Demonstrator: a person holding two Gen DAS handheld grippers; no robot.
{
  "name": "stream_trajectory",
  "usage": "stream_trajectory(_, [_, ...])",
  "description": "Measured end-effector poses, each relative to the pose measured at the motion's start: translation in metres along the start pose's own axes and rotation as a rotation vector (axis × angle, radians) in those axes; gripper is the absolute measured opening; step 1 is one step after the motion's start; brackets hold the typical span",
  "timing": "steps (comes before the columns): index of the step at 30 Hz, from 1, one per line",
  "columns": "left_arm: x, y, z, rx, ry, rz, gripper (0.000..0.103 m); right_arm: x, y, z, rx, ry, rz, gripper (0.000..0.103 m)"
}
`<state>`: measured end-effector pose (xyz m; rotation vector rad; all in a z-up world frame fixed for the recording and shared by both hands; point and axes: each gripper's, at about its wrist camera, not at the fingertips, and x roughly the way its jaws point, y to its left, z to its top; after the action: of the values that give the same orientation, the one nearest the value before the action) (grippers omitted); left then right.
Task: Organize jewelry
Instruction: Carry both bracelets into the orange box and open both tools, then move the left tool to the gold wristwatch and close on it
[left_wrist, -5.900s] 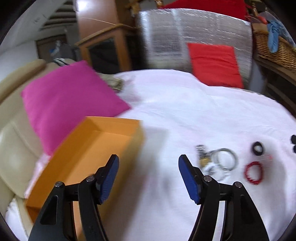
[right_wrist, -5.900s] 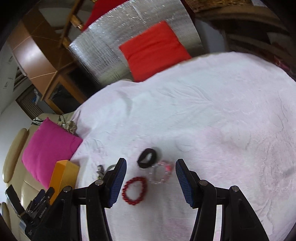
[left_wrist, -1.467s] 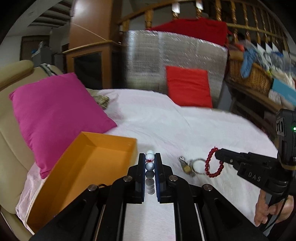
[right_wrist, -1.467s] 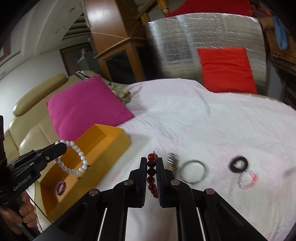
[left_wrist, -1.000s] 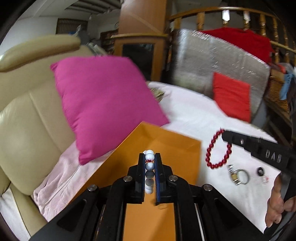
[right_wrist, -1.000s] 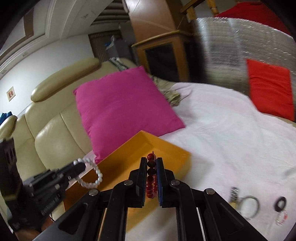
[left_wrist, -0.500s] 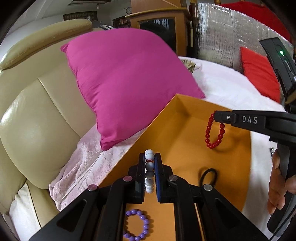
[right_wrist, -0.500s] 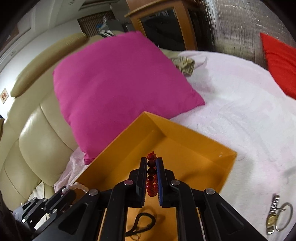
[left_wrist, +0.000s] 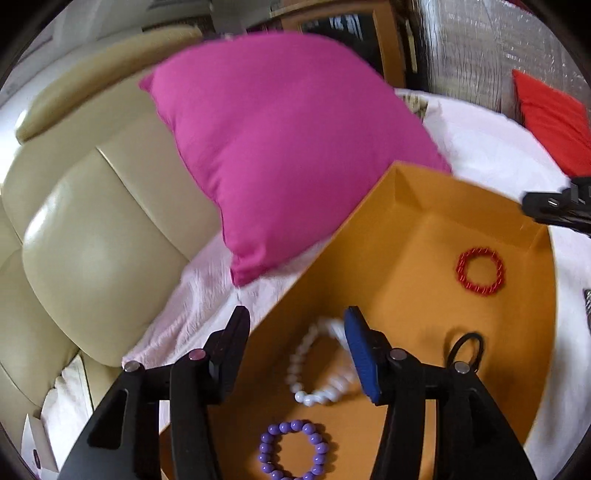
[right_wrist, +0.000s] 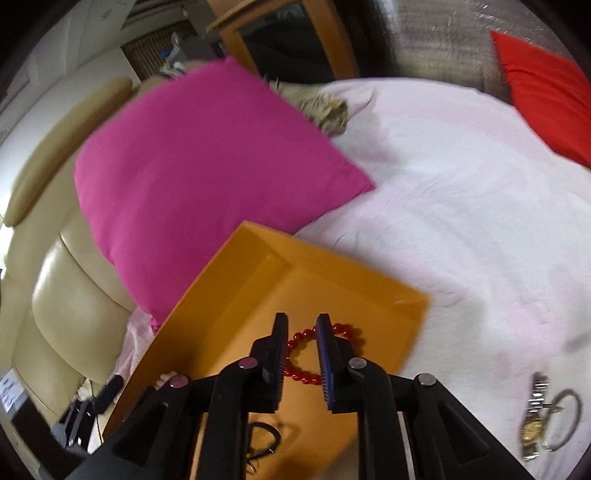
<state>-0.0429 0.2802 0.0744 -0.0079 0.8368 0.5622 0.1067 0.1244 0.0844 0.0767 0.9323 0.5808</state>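
An orange box (left_wrist: 413, 221) lies on the white cloth beside a pink cushion. Inside it lie a white bead bracelet (left_wrist: 317, 365), a purple bead bracelet (left_wrist: 293, 448), a red bead bracelet (left_wrist: 480, 271) and a black ring (left_wrist: 467, 349). My left gripper (left_wrist: 295, 339) is open and empty just above the white bracelet. My right gripper (right_wrist: 302, 341) is open by a narrow gap and empty, above the red bracelet (right_wrist: 325, 354) in the box (right_wrist: 369, 280). Its tip (left_wrist: 554, 210) shows at the right edge of the left wrist view.
A pink cushion (left_wrist: 288, 140) leans against the box's left side on a cream leather sofa (left_wrist: 92, 240). A watch (right_wrist: 533, 421) and a silver bangle (right_wrist: 563, 419) lie on the white cloth (right_wrist: 461, 192) to the right. A red cushion (right_wrist: 546, 85) is at the back.
Both grippers have opened. The white bracelet has dropped from my left gripper into the box, and the red bracelet has dropped from my right gripper onto the box floor.
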Motion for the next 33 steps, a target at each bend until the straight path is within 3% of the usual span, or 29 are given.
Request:
stream_trajectory(4, [-0.023, -0.015, 0.003, 0.004, -0.066, -0.031, 0.054, -0.06, -0.033, -0.012, 0.011, -0.067, -0.009, 0.021])
stream_trajectory(9, [-0.066, -0.063, 0.005, 0.068, -0.187, -0.098, 0.055, -0.14, -0.102, -0.041, 0.078, -0.152, -0.073, 0.025])
stream_trajectory(13, [-0.091, -0.106, -0.001, 0.139, -0.251, -0.167, 0.059, -0.196, -0.164, -0.071, 0.196, -0.23, -0.12, 0.055])
stream_trajectory(15, [-0.099, -0.129, -0.004, 0.178, -0.259, -0.2, 0.06, -0.214, -0.189, -0.086, 0.243, -0.25, -0.142, 0.055])
stream_trajectory(22, [-0.088, -0.195, -0.014, 0.23, -0.144, -0.364, 0.06, -0.23, -0.248, -0.127, 0.381, -0.287, -0.111, 0.055])
stream_trajectory(27, [-0.073, -0.232, -0.022, 0.237, -0.051, -0.432, 0.06, -0.216, -0.27, -0.136, 0.417, -0.228, -0.078, 0.055])
stream_trajectory(33, [-0.06, -0.268, -0.025, 0.251, 0.027, -0.485, 0.06, -0.214, -0.283, -0.14, 0.421, -0.218, -0.081, 0.055])
